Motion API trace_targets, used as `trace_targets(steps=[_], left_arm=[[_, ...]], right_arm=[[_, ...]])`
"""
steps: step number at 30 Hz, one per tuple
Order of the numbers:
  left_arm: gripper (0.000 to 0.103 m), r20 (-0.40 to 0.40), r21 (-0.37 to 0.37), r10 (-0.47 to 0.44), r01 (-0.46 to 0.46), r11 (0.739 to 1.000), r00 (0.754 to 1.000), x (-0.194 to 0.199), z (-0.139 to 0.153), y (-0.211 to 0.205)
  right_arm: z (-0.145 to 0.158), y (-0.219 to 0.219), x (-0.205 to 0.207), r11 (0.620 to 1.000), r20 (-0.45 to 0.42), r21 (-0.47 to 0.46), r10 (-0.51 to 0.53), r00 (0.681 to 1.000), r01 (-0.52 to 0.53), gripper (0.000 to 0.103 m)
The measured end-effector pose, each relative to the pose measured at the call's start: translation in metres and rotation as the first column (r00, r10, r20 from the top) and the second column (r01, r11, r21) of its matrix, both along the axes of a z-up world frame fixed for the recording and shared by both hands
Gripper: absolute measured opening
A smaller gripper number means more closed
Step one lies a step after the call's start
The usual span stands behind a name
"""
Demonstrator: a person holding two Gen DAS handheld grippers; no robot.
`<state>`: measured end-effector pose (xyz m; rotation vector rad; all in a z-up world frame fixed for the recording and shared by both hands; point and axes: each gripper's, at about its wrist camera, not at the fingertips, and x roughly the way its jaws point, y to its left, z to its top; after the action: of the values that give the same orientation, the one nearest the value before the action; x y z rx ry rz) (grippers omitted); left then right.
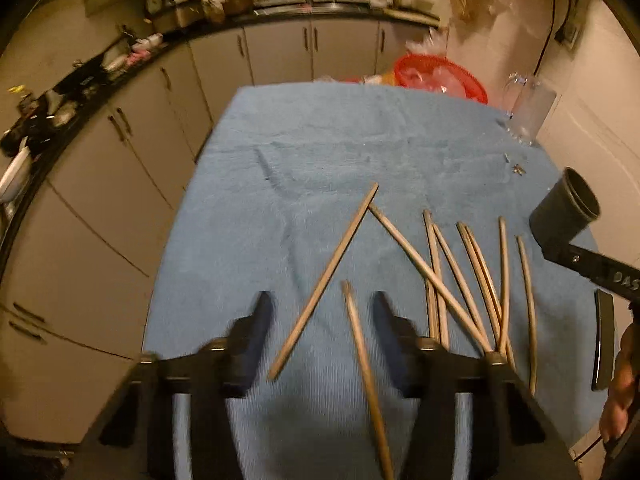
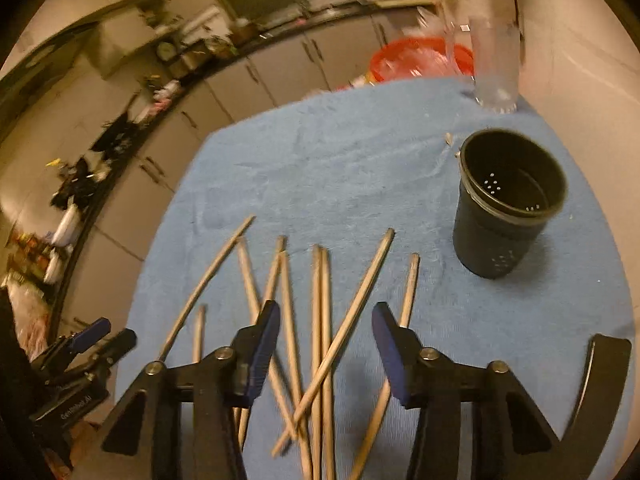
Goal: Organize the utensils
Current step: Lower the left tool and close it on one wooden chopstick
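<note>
Several wooden chopsticks (image 1: pixel 440 276) lie scattered on the blue towel (image 1: pixel 320 152); they also show in the right wrist view (image 2: pixel 320 320). A black perforated utensil cup (image 2: pixel 506 200) stands upright on the towel at the right; in the left wrist view the cup (image 1: pixel 566 208) sits at the right edge. My left gripper (image 1: pixel 320 304) is open and empty, hovering over two chopsticks. My right gripper (image 2: pixel 326 316) is open and empty above the crossed pile of chopsticks. The left gripper (image 2: pixel 100 334) shows at the lower left of the right wrist view.
A clear glass mug (image 1: pixel 528 112) stands at the towel's far right corner; it also shows in the right wrist view (image 2: pixel 492 60). A red basin (image 1: pixel 444 76) sits behind the table. Kitchen cabinets (image 1: pixel 120 168) and a cluttered counter curve around the left and back.
</note>
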<state>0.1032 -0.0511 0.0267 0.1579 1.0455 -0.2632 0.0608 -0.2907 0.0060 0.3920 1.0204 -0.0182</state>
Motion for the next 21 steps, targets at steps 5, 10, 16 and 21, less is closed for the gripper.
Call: trace_targets(steps=[5, 10, 16, 21], left_arm=[[0.039, -0.108, -0.013, -0.097, 0.096, 0.995, 0.989, 0.051, -0.019, -0.021], [0.039, -0.153, 0.007, -0.131, 0.133, 0.991, 0.98, 0.095, -0.034, -0.044], [0.039, -0.199, 0.048, -0.155, 0.168, 0.985, 0.968, 0.127, -0.059, -0.069], [0.035, -0.239, 0.062, -0.151, 0.17, 0.983, 0.959, 0.146, -0.083, -0.085]], right_arm=[[-0.022, -0.007, 0.037, 0.998, -0.102, -0.04, -0.057, 0.993, 0.053, 0.039], [-0.041, -0.007, 0.055, 0.996, -0.159, -0.074, -0.066, 0.985, 0.054, 0.039], [-0.056, -0.01, 0.066, 0.993, -0.194, -0.104, -0.074, 0.978, 0.054, 0.038], [-0.068, -0.01, 0.072, 0.993, -0.218, -0.106, -0.073, 0.973, 0.05, 0.037]])
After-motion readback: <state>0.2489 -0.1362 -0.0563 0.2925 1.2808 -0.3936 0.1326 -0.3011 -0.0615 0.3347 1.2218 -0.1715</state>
